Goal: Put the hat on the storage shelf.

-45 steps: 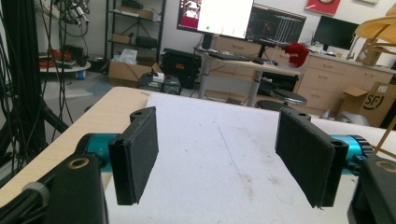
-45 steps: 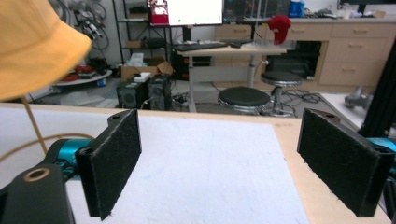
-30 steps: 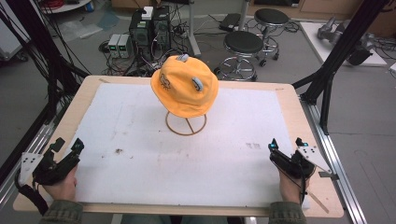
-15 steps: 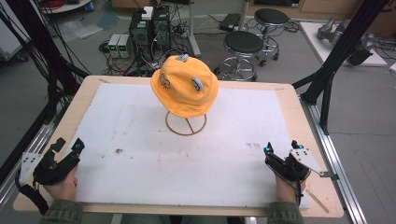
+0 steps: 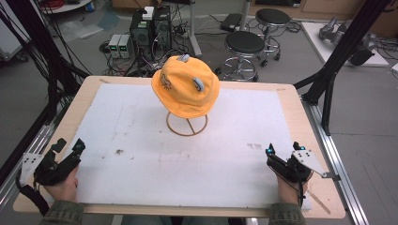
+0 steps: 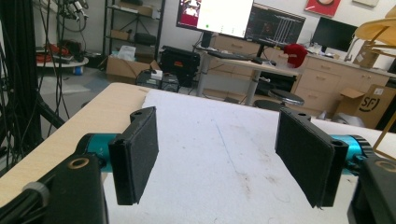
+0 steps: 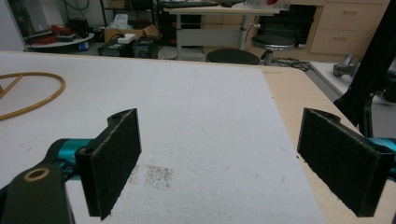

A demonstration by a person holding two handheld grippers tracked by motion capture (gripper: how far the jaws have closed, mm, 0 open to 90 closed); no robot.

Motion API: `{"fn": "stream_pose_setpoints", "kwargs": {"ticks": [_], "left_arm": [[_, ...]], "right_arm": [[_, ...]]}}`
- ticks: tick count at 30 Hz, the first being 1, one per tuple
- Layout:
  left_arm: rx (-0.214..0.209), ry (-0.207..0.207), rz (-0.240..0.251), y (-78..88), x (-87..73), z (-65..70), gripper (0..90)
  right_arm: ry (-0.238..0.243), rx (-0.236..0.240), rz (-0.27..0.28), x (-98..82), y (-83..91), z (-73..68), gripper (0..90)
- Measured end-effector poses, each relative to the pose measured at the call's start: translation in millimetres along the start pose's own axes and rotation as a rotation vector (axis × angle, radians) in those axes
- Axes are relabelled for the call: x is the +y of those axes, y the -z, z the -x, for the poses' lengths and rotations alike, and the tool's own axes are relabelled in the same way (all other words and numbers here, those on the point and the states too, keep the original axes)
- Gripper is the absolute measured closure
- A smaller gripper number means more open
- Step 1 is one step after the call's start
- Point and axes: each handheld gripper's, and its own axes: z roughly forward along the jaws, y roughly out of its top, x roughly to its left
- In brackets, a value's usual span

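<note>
**Both grippers held wide and empty at the near corners, hat on its stand at the far middle**

Your left gripper sits at the near left corner of the table, over the edge of the white mat that covers most of the tabletop. Its jaws are spread wide with nothing between them; in the left gripper view you look straight through the gap at bare, lightly stained mat and the wooden table edge off to the left.

Your right gripper sits at the near right corner, just inside the mat's right edge. Its jaws stand wide apart too, and empty. In the right gripper view the gap frames plain mat with a small grey smudge just past the left jaw, and bare wood runs along the right.

The orange hat rests on a wire stand at the far middle of the mat, well apart from both of your grippers. It carries small grey ears and a dark drawing on its left side. The stand's round base ring lies flat on the mat; part of that ring shows at the left edge of the right gripper view.

Beyond the table are two black stools and some computer boxes on the floor.
</note>
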Motion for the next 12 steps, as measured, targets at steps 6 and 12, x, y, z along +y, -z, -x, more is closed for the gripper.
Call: {"fn": "stream_pose_setpoints", "kwargs": {"ticks": [6, 12], "left_arm": [[-0.001, 0.003, -0.005, -0.7, -0.3, -0.5, 30.2], [-0.001, 0.003, -0.007, -1.3, -0.7, -0.7, 30.2]], "right_arm": [[-0.004, 0.003, -0.004, -1.0, 1.3, 0.8, 12.4], [0.007, 0.006, -0.021, -2.4, 0.3, 0.7, 12.4]]}}
